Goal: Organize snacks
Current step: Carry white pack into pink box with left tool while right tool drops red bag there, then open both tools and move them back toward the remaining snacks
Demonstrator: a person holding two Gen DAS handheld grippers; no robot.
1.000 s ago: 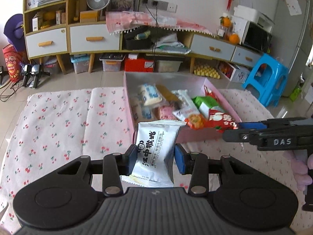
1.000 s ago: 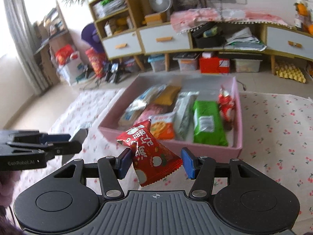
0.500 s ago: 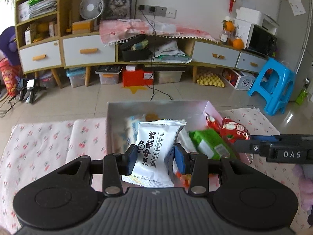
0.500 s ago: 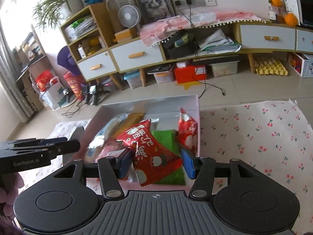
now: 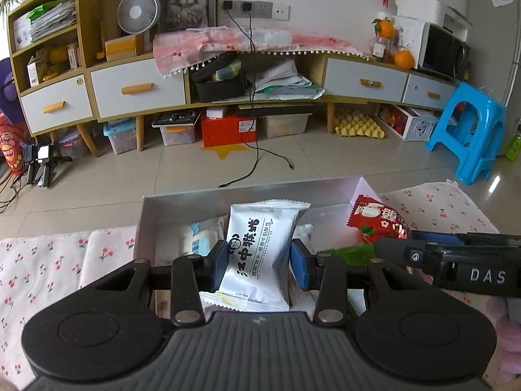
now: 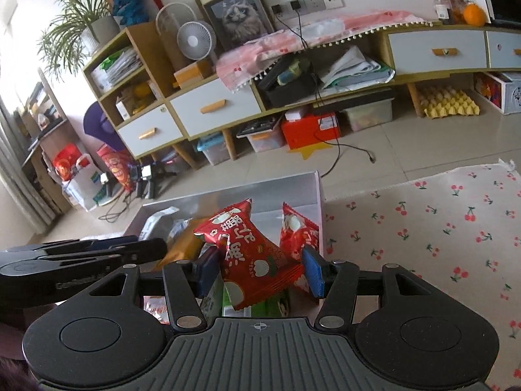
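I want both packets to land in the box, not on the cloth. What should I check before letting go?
1. White snack packet clamped in left gripper: ok.
2. Red snack packet clamped in right gripper: ok.
3. Both packets over the open pink-sided box: ok.
4. Room in the box: cannot tell; the green packet and other snacks already fill much of it.
5. Grippers apart from each other: ok, side by side with a gap.
6. Height above the contents: cannot tell.
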